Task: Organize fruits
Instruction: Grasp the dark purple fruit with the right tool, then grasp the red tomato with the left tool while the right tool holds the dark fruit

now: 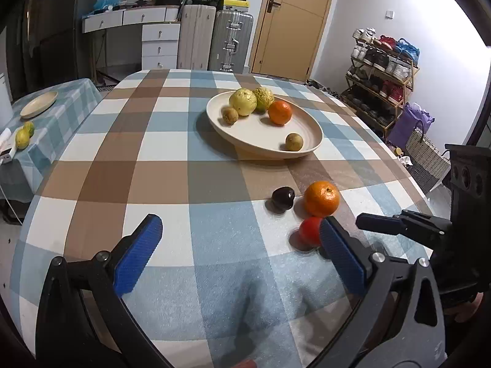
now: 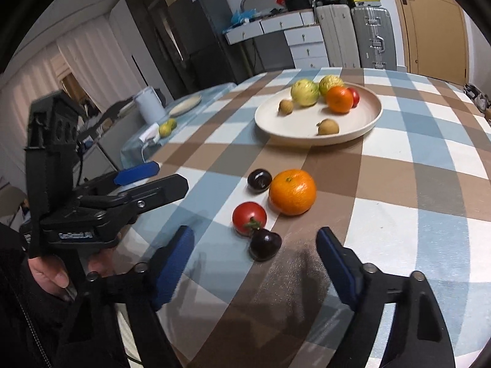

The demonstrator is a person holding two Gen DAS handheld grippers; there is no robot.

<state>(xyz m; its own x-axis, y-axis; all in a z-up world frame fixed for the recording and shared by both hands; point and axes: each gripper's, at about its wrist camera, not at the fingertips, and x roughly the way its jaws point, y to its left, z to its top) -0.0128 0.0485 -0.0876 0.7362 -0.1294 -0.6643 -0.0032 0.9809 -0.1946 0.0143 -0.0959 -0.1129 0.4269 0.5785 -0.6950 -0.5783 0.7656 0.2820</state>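
**Fruit waits on the checked table, both grippers wide apart**

The right gripper sits low in the right wrist view, its blue fingers spread wide and holding nothing. A dark plum lies just in front of the gap between them, a bit left of the middle. It touches a red tomato right behind it. Up and to the right is a big orange, with a second dark plum just beside it on the left.

The left gripper is also spread wide and empty, low in the left wrist view. Its right finger hides part of the tomato and all of the near plum.

Farther back, near the middle top of both views, is a cream plate on the checked cloth. It holds two yellow-green fruits, one orange, two small brown fruits and a red fruit that is mostly hidden behind the orange.

Far off at the left edge, two small yellow-green fruits lie on a side table, too small to name
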